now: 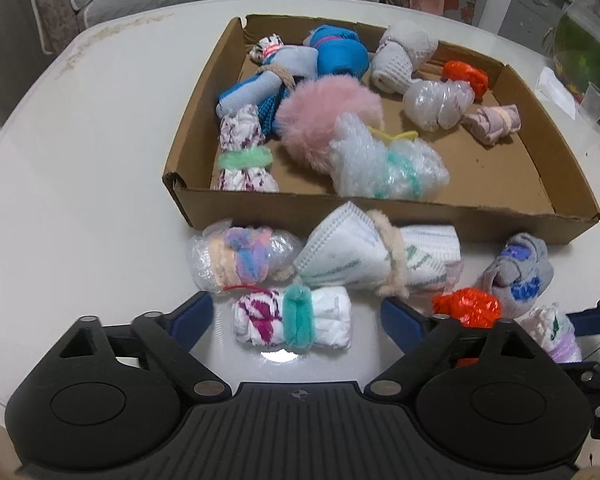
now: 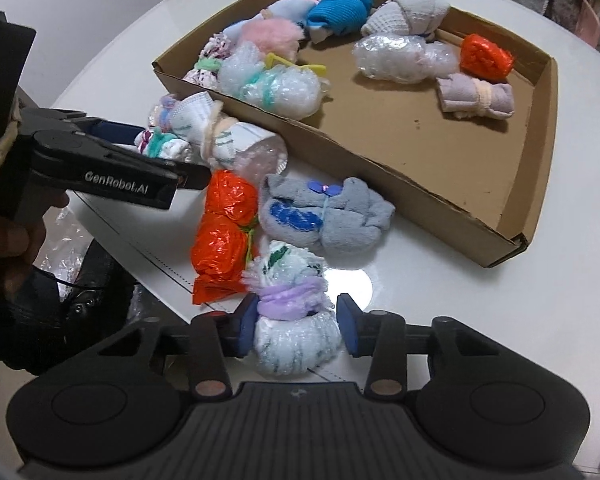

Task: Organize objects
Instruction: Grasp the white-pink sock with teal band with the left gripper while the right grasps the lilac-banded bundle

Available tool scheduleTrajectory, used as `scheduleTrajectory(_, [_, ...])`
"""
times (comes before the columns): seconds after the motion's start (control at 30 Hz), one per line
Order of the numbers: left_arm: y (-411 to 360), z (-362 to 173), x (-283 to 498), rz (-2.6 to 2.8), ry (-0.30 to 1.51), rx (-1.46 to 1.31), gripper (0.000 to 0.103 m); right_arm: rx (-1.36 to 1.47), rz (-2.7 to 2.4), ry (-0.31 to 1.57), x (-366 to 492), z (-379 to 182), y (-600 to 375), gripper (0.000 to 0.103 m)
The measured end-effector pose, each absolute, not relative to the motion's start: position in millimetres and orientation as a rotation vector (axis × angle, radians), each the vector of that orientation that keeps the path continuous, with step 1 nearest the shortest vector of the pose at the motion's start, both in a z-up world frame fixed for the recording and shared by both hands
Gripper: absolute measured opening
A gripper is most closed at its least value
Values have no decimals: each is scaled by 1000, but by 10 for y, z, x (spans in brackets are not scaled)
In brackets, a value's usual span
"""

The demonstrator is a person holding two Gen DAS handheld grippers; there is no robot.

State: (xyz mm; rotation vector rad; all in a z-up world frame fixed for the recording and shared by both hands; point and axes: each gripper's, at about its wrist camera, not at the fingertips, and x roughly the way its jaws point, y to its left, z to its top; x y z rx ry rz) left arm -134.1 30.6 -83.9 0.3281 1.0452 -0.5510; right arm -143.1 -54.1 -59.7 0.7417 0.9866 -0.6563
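A shallow cardboard tray sits on a white table, partly filled with tied bundles. Inside it are roughly nine: a fluffy pink one, a bubble-wrap bundle with a green tie, a blue knitted one, a small orange one and others. The right half of the tray floor is bare cardboard, so there is room left.

Six bundles wait on the table in front of the tray. The left gripper hangs over a white-and-magenta bundle with a teal band; its blue fingers stand wide on either side, apart from the bundle — nothing is held. The right gripper straddles a bubble-wrap bundle with a lilac tie. Its left finger touches the wrap; a thin gap shows at the right finger, so the grip looks nearly closed but not clearly firm. Just beside it lie an orange plastic bundle and a grey-and-blue cloth bundle. Nearer the tray wall lie a white printed bundle with a tan band and a bubble-wrap bundle with a pastel band.

By this count the sorting is past halfway, with two pick-ups apparently about to begin.

Hard to make out: the left gripper's body hides the near end of the teal-banded bundle — and, in the right wrist view, most of it. The person's hand is dark and cut off at the frame edge. The tray's far corners are crowded, so the count is uncertain.
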Motion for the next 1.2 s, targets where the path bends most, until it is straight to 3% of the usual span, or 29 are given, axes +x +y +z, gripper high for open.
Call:
scheduleTrajectory(0.1, [306,-793,-1352,-536,1039,350,62,759,-655,977,-1448,-590,-550,34])
scheduleTrajectory(0.13, [313,-776,-1353,-531,1041,352,60,763,-657,972,-1460,-574,-543,34])
scheduleTrajectory(0.5, [394,-703,-1384,-502,1105,361,59,758,-680,918,-1528,-422,-614,34])
scheduleTrajectory(0.73, [526,-365,-1339,-463,1155,352,59,771,-747,845,-1795,-209,-688,34])
scheduleTrajectory(1.03, [446,704,-1115,-616,845,367,59,659,-854,676,-2283,296,-933,34])
scheduleTrajectory(1.2, [109,906,-1052,-710,756,362,59,552,-857,603,-2301,537,-1200,34])
